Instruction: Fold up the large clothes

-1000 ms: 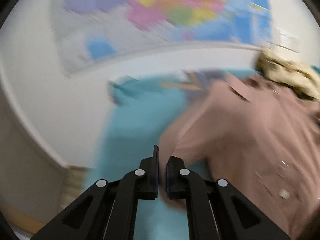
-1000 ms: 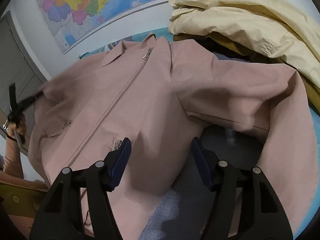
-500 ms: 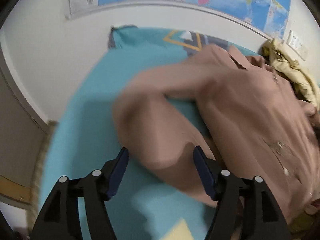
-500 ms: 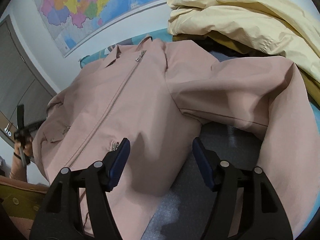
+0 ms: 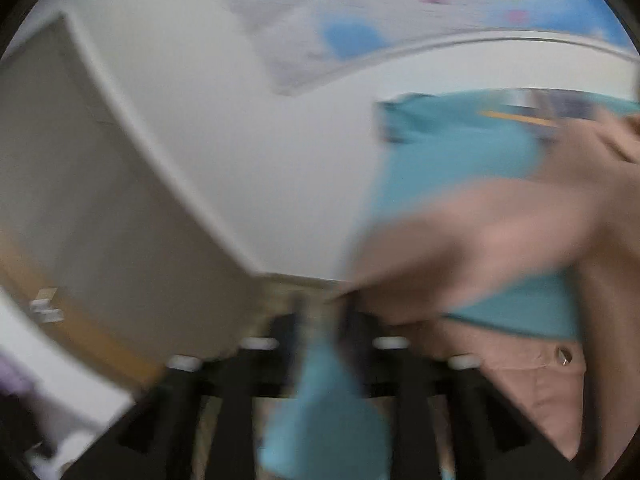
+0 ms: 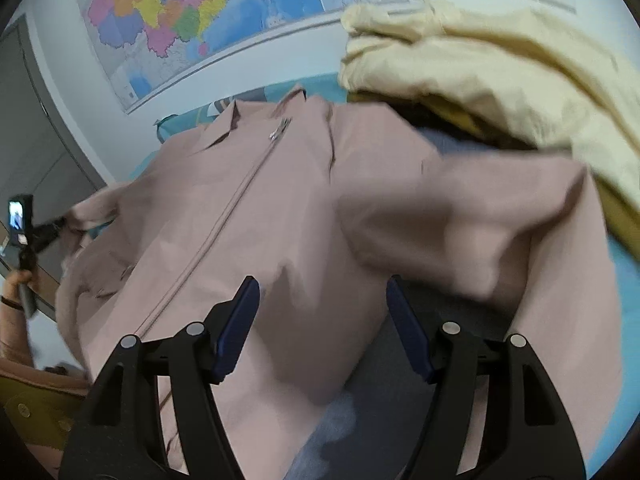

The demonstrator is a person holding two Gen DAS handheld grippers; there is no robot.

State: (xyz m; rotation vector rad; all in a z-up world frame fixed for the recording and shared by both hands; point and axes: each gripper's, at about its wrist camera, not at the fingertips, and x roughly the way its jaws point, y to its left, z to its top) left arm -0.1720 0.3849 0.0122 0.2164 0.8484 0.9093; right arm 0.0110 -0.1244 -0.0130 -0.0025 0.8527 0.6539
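Note:
A dusty pink zip-front jacket (image 6: 248,240) lies spread on a teal bed cover (image 5: 452,148), collar toward the wall. My right gripper (image 6: 322,322) is open and empty, hovering over the jacket's lower front, beside its right sleeve (image 6: 500,216). The left wrist view is badly blurred. My left gripper (image 5: 322,316) has its jaws close together at the end of the jacket's left sleeve (image 5: 460,240), near the bed's left edge; whether it pinches the cuff is not clear. The left gripper (image 6: 52,232) also shows in the right wrist view, at the sleeve end.
A pile of cream and mustard clothes (image 6: 500,60) lies at the bed's far right. A coloured wall map (image 6: 208,12) hangs behind the bed. A grey door or cabinet (image 5: 100,200) stands left of the bed. A grey patch of cover (image 6: 400,400) shows under my right gripper.
My left gripper was shut a second ago, opened over the sleeve, and now has its jaws close together at the sleeve end, swung left. My right gripper stayed open, barely moving.

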